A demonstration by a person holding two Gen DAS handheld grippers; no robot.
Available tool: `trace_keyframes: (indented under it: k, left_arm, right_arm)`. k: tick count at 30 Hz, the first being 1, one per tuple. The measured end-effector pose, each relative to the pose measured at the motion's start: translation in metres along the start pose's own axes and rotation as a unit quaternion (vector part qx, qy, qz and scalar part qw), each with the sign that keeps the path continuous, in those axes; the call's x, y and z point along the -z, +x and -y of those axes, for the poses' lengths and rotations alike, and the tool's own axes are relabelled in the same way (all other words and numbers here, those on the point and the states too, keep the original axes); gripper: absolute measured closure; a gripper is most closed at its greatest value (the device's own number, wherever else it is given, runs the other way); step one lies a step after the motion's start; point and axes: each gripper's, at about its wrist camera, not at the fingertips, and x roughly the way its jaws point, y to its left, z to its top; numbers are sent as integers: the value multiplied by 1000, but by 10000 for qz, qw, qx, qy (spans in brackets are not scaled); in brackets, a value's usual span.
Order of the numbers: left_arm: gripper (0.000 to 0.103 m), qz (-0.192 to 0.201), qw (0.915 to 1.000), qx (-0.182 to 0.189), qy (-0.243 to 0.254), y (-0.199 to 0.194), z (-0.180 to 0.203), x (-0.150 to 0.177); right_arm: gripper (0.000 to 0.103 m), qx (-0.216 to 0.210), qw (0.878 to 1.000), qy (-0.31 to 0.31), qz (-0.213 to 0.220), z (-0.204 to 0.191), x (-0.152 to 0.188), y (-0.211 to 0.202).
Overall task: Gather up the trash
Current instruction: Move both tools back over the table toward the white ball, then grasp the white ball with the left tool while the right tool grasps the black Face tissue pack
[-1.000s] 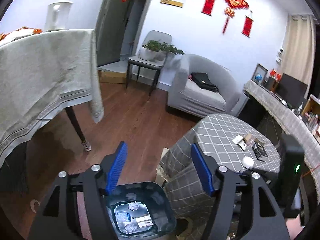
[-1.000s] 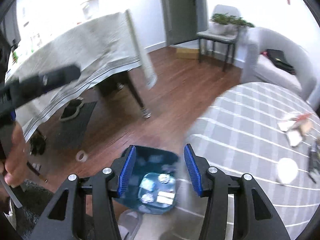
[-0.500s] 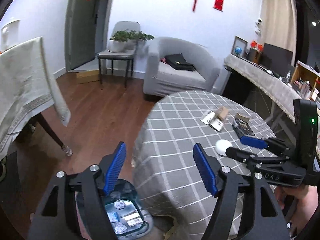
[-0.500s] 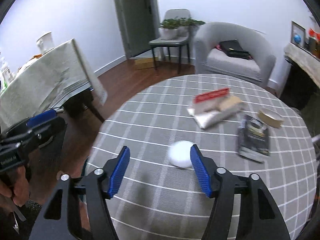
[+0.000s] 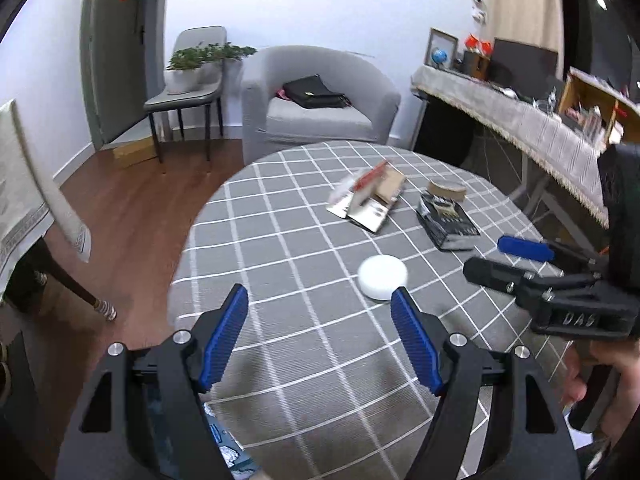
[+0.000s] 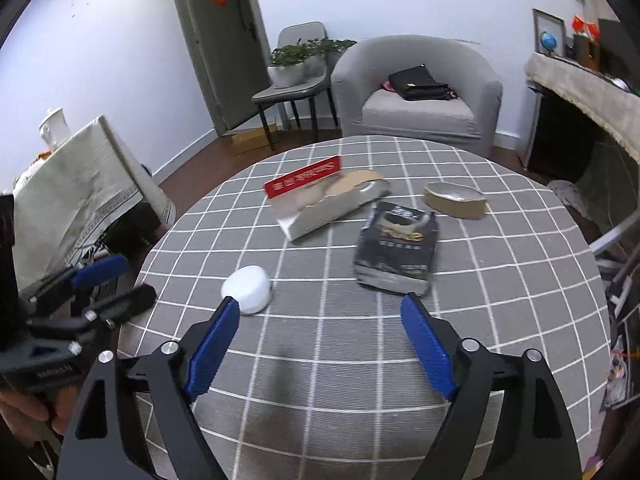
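Round table [image 6: 500, 280] with checked cloth, seen from both wrists. Still lying on it: white puck [image 6: 247, 283] nearest, torn red-and-silver box [image 6: 320, 196], black packet [image 6: 396, 252], flattened tan cup [image 6: 454, 199]. Left gripper [image 5: 320, 336] and right gripper [image 6: 320, 344] both spread wide and empty, poised above the near edge. Bin [image 5: 224, 448] on the floor below the left gripper, some scraps already inside. By this evidence, partly done: four pieces left, puck the likely next pick.
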Motion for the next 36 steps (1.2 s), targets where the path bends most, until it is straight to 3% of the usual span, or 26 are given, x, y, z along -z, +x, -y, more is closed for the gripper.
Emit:
trace_keyframes:
  k: [7, 28, 33, 36]
  left_arm:
    - [28, -207, 9993, 159, 274, 25, 27, -1]
    - [40, -627, 9966, 523, 100, 74, 36, -10]
    - [45, -648, 9962, 583, -45, 74, 33, -13]
    - [59, -624, 9960, 627, -110, 76, 31, -14]
  right_arm:
    - [14, 24, 9996, 276, -17, 24, 0, -1]
    - [13, 245, 9971, 715, -91, 58, -11, 9]
    - [13, 366, 9970, 654, -169, 55, -14, 15]
    - [13, 430, 9963, 700, -263, 53, -15, 23]
